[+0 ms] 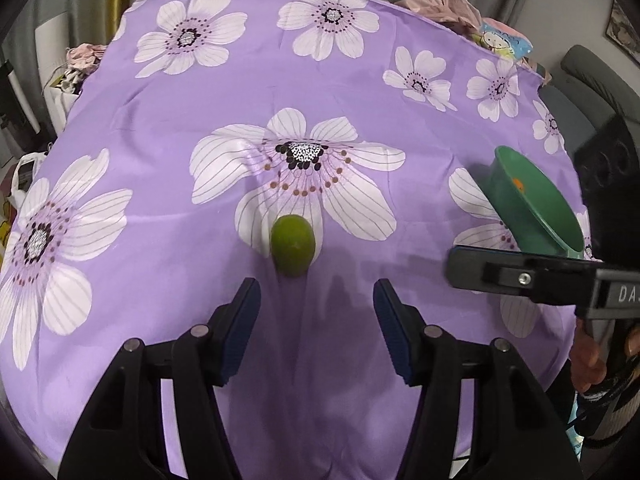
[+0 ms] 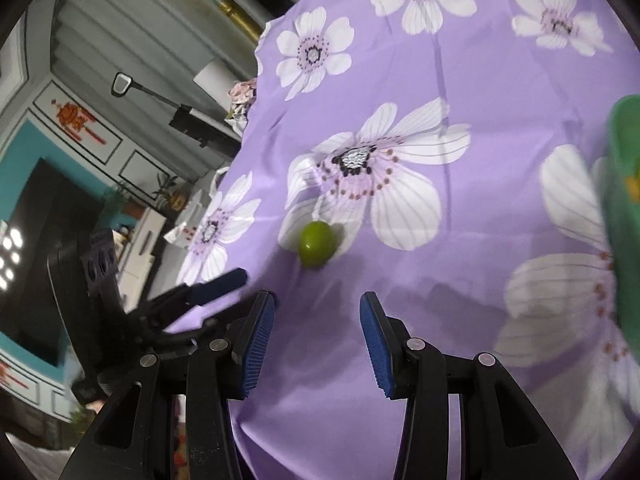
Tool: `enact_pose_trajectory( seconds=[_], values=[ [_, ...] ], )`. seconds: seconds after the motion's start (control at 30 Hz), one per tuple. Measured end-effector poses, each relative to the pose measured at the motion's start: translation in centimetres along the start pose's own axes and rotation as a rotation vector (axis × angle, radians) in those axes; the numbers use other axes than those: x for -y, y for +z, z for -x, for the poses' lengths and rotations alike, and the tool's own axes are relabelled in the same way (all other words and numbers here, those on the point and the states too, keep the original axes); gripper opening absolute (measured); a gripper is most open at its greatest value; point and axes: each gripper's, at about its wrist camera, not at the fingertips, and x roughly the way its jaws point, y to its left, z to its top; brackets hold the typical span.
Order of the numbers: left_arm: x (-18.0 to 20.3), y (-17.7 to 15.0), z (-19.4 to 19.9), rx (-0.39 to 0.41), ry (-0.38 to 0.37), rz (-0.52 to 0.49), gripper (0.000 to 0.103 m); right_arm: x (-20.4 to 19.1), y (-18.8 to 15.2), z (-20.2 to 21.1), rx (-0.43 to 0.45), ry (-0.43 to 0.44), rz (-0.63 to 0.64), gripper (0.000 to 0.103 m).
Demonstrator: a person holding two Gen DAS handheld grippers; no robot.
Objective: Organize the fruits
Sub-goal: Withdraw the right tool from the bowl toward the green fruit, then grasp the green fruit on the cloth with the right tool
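Just ahead of the left gripper [image 1: 316,320], a little left of the line between its blue pads, a small green fruit [image 1: 293,246] lies alone on the purple flowered cloth [image 1: 240,80], untouched; its jaws stand partly apart with nothing between them, wide enough, I judge, to take the fruit. To that gripper's right the right gripper [image 2: 318,330] shows side-on, and beyond it a green bowl [image 1: 532,196] appears tilted, an orange spot inside; whether it is held or rests on the cloth I cannot tell. Seen from the right gripper, whose jaws are also parted and empty, the fruit sits ahead and slightly left, the bowl far right, probably the place meant for the fruit. Only "DA" can be read, on the right gripper's body.
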Motion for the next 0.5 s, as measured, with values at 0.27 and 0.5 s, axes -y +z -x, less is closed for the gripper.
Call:
enact_pose_trajectory(
  seconds=[0.27, 0.5],
  values=[
    [-0.4, 1.5, -2.4, -0.056, 0.018, -0.020, 0.053, 0.8, 2.2, -3.8, -0.060, 0.080, -0.071, 0.045],
    [-0.6, 2.1, -3.8, -0.098, 0.019, -0.011, 0.048, 1.7, 3.4, -6.2, -0.099, 0.114, -0.116, 0.045]
  ],
)
